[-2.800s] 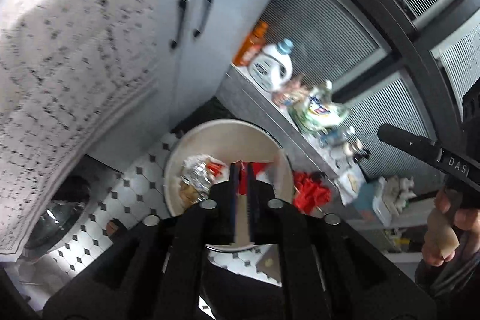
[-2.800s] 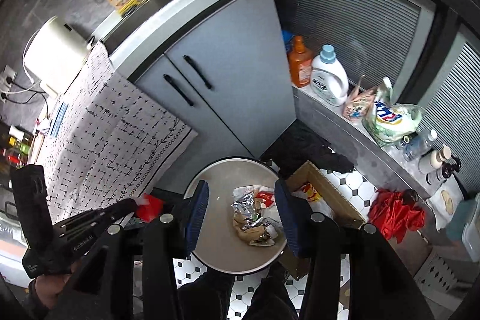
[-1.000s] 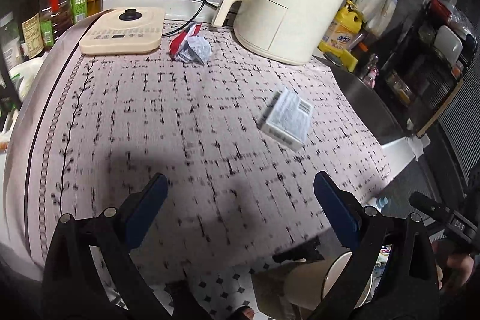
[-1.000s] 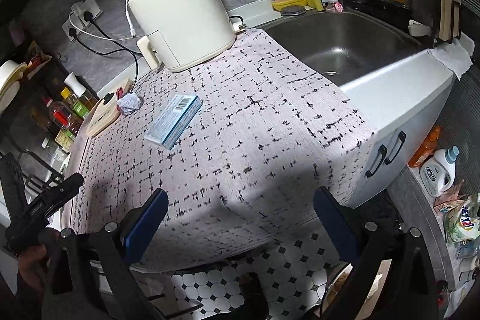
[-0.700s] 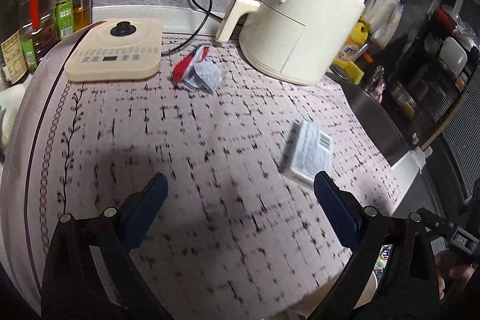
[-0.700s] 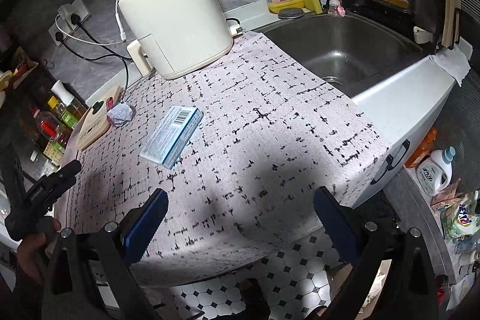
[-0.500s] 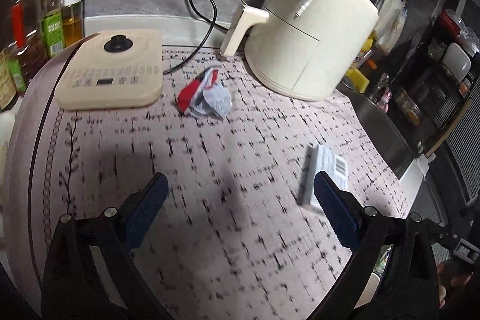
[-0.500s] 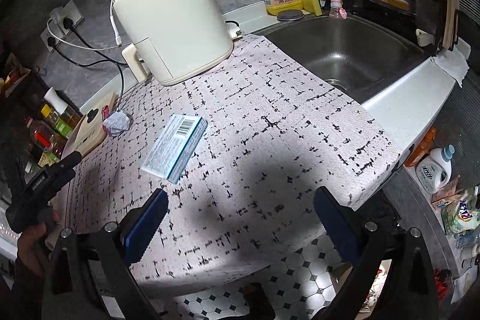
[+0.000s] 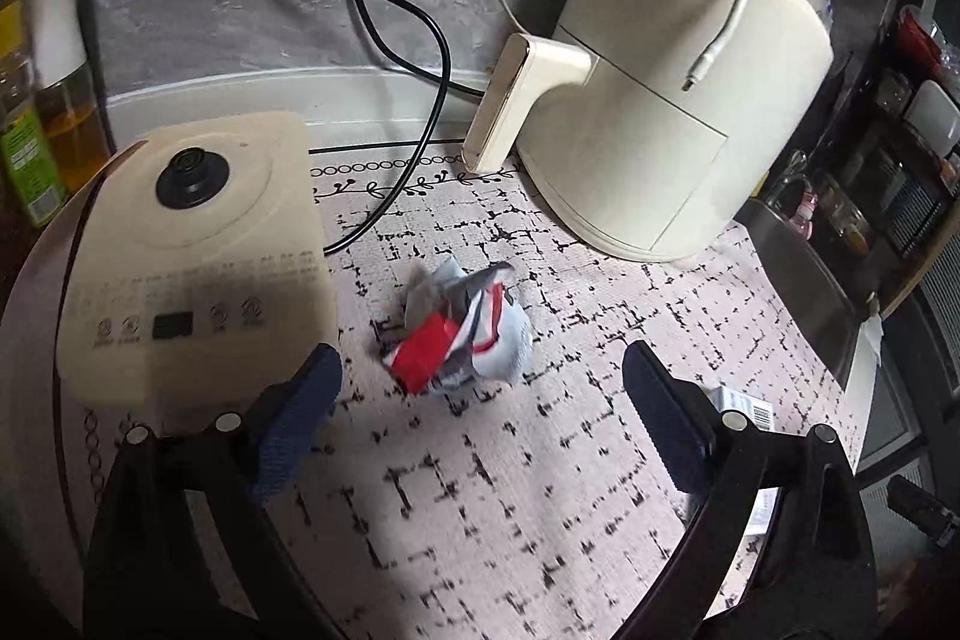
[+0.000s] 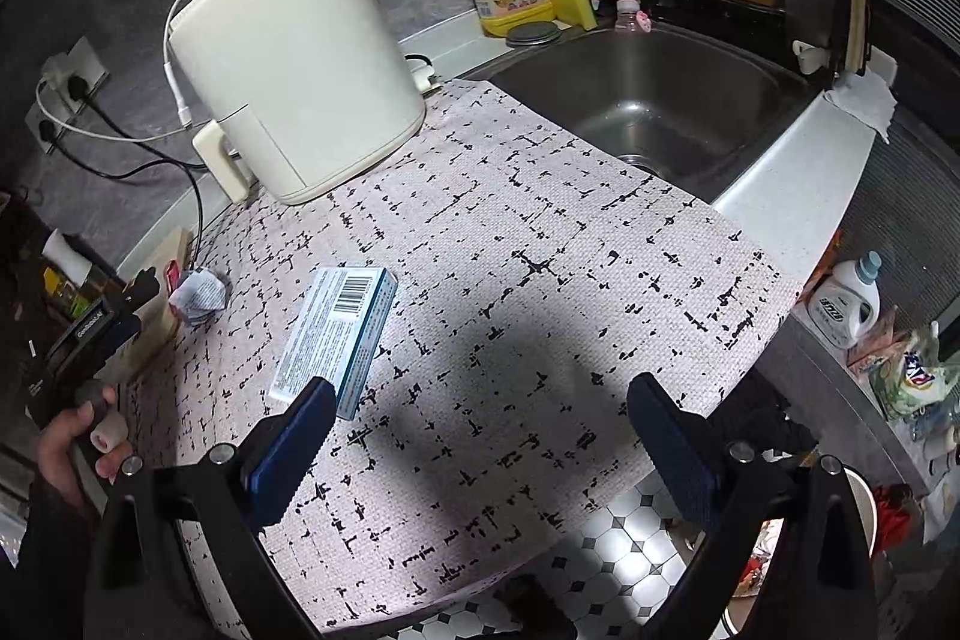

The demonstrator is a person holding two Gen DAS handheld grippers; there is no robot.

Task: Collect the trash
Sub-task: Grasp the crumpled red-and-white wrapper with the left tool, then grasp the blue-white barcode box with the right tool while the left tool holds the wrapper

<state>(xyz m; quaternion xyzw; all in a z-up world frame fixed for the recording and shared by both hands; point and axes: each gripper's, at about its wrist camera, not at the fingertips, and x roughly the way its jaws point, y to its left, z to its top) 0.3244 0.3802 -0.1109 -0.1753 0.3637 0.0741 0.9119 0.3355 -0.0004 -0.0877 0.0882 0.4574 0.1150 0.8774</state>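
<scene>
**Back from the bin, lining up on the next scrap**

A few seconds ago both my tools hung over the round bin on the floor, my left jaws shut together; now both sets of jaws are spread wide and empty above the bench. In the last second my left gripper (image 9: 480, 388) has swung in toward the crumpled wrapper (image 9: 462, 334), which has grown from a small thing far off by the wall to a wad sitting right between my fingertips, just ahead of them. I judge that one drop is finished and the next pick is about to start: come down, close, lift

The wrapper lies on the patterned cloth (image 9: 540, 490), between the flat cream appliance (image 9: 192, 256) and the air fryer (image 9: 678, 100), near the first, touching neither. It is a loose ball of silvery-white film with a red panel folded outward, light and springy by the look of it

My right gripper (image 10: 480, 430) hovers over the cloth's near edge, its left fingertip overlapping the blue-and-white box (image 10: 336, 334), flat with its barcode up, another piece I take for trash
</scene>
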